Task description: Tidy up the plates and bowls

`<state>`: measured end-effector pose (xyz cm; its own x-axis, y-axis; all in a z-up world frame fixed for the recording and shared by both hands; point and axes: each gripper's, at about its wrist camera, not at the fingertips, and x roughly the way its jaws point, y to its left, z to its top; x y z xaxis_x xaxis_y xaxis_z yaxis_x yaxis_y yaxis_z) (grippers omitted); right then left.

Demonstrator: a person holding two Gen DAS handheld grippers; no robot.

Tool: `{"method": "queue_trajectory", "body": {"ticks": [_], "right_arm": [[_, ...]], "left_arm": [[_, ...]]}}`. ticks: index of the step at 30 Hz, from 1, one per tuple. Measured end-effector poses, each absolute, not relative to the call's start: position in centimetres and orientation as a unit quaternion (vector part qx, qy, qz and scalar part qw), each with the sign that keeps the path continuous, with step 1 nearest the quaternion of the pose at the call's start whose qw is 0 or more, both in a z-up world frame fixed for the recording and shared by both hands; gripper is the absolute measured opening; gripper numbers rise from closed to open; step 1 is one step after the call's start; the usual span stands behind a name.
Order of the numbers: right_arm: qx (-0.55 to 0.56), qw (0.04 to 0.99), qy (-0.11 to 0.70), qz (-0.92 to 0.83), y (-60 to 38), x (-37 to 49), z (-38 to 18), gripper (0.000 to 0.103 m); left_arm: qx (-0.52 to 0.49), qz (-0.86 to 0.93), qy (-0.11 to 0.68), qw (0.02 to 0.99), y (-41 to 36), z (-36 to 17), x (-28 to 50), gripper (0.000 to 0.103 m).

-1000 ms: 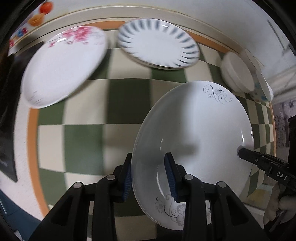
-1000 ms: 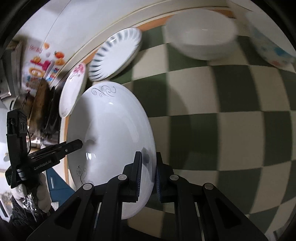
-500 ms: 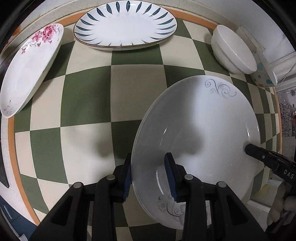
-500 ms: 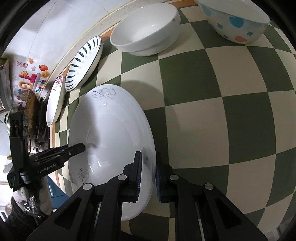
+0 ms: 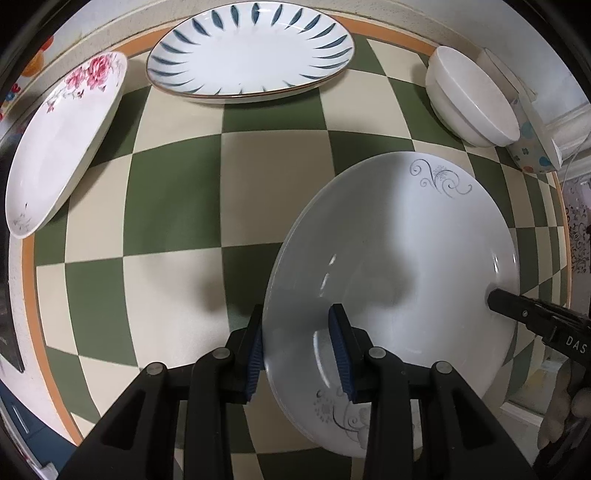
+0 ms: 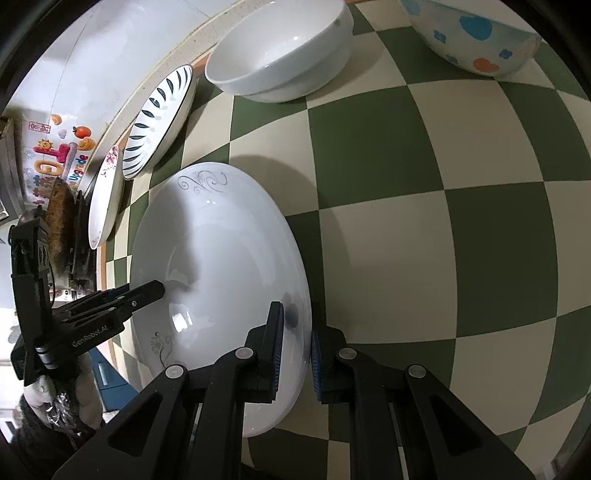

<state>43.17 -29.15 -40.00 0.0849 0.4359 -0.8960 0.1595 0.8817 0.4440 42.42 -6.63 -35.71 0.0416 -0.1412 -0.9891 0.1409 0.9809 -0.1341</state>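
White glaze with grey scrollwork marks the plate [image 5: 399,266] that is held between both grippers above a green-and-cream checked cloth [image 5: 177,206]. The left gripper [image 5: 297,350] is closed on the plate's near rim, one blue pad [image 5: 340,349] lying on the upper face and the other under the edge. The right gripper [image 6: 295,343] is clamped on the opposite rim in the same way, its pads pressed to either side of the edge. In the left wrist view the right gripper's black fingertip is seen at the plate's far right edge; in the right wrist view the left gripper is seen at the plate's left edge, held by a gloved hand [image 6: 55,398]. The plate is seen tilted in both views, and whether any part of it touches the cloth cannot be told.

Behind it, near the cloth's orange border, a leaf plate [image 5: 251,51] with dark blue strokes is set, and a rose plate [image 5: 62,140] with pink flowers lies just to its left. A white bowl [image 6: 280,51] stands to the right of the leaf plate, well apart from the held plate. A spotted bowl [image 6: 476,33] with blue and orange marks is placed just beside the white bowl. Fruit stickers [image 6: 59,147] are seen on the wall behind the rose plate.
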Motion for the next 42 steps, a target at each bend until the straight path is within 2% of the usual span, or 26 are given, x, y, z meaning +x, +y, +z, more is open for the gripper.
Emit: {"method": "queue_trajectory", "body": {"ticks": [3,6,9,10,11,15,20,26,37,39,41,42], "right_arm": [[0.221,0.711,0.663,0.077,-29.8,43.3,-37.8,0.016],[0.222,0.734,0.638,0.077,-28.9,44.1,-33.2,0.018],[0.230,0.748,0.614,0.108,-25.6,45.8,-29.8,0.035],[0.239,0.746,0.608,0.130,-23.7,46.7,-29.2,0.043],[0.249,0.740,0.606,0.153,-21.5,47.9,-29.0,0.046],[0.265,0.716,0.611,0.210,-12.6,52.7,-30.2,0.046],[0.232,0.705,0.629,0.232,-3.8,59.8,-32.5,0.046],[0.179,0.695,0.659,0.226,2.3,66.2,-35.7,0.046],[0.105,0.694,0.681,0.208,4.5,71.8,-38.8,0.045],[0.092,0.687,0.689,0.213,4.9,72.3,-39.5,0.042],[0.072,0.681,0.695,0.221,5.5,72.7,-40.4,0.027],[0.064,0.678,0.698,0.222,5.7,72.8,-40.7,0.024]], "left_arm": [[-0.024,-0.084,0.665,0.742,-4.4,-32.6,42.4,0.031],[-0.050,-0.052,0.633,0.771,-0.1,-28.7,42.7,0.032],[-0.080,-0.008,0.612,0.787,5.6,-26.3,43.6,0.033],[-0.086,0.004,0.609,0.788,7.4,-26.3,43.9,0.033],[-0.095,0.017,0.606,0.789,9.3,-26.4,44.5,0.033],[-0.154,0.057,0.617,0.770,16.4,-28.8,46.3,0.033],[-0.184,0.077,0.626,0.754,21.5,-31.6,48.8,0.033],[-0.172,0.079,0.629,0.754,23.4,-33.8,51.0,0.033],[-0.115,0.074,0.627,0.767,22.5,-34.4,52.2,0.033],[-0.125,0.067,0.636,0.759,22.5,-35.0,52.2,0.033],[-0.139,0.066,0.646,0.747,22.5,-35.6,52.0,0.033],[-0.146,0.063,0.648,0.745,22.5,-35.9,52.0,0.033]]}}
